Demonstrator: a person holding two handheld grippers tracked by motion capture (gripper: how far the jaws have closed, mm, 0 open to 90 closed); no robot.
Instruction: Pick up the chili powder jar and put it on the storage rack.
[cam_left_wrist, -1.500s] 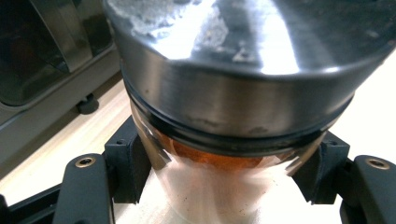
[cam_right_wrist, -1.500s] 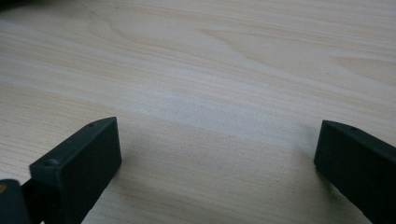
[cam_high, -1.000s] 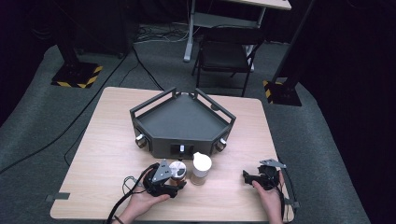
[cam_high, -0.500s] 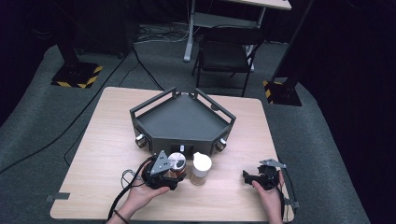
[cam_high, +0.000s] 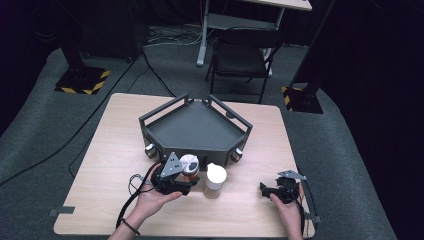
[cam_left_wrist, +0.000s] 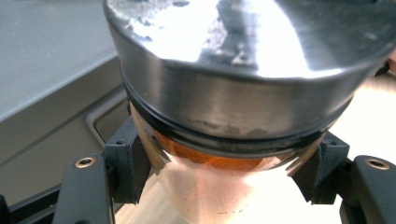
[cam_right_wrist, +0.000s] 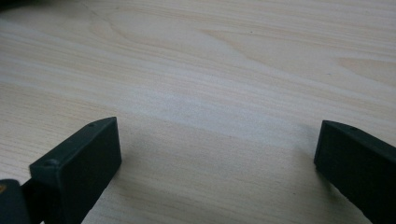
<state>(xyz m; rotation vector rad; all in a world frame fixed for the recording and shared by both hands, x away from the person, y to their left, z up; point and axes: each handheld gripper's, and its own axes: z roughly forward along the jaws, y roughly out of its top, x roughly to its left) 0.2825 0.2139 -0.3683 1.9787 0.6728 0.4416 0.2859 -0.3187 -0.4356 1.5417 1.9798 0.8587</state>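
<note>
My left gripper (cam_high: 187, 176) is shut on a glass shaker with a shiny metal cap (cam_high: 189, 163), holding it just in front of the dark grey tray (cam_high: 200, 127). In the left gripper view the metal cap (cam_left_wrist: 233, 70) looms large, orange contents show in the glass below it, and the black fingers (cam_left_wrist: 126, 161) press the glass on both sides. A white-capped jar (cam_high: 215, 180) stands upright on the table just right of the shaker. My right gripper (cam_high: 263, 189) sits low near the table's front right, open over bare wood (cam_right_wrist: 215, 116).
The five-sided tray has raised rails and round knobs (cam_high: 149, 149) on its front walls. The wooden table (cam_high: 115, 145) has free room at left and front. A folding chair (cam_high: 240, 57) and stand bases (cam_high: 82, 80) lie beyond the far edge.
My left gripper has lifted the metal-capped shaker and carried it up and away from the person, toward the tray's front wall. The right gripper and the white-capped jar have stayed put.
</note>
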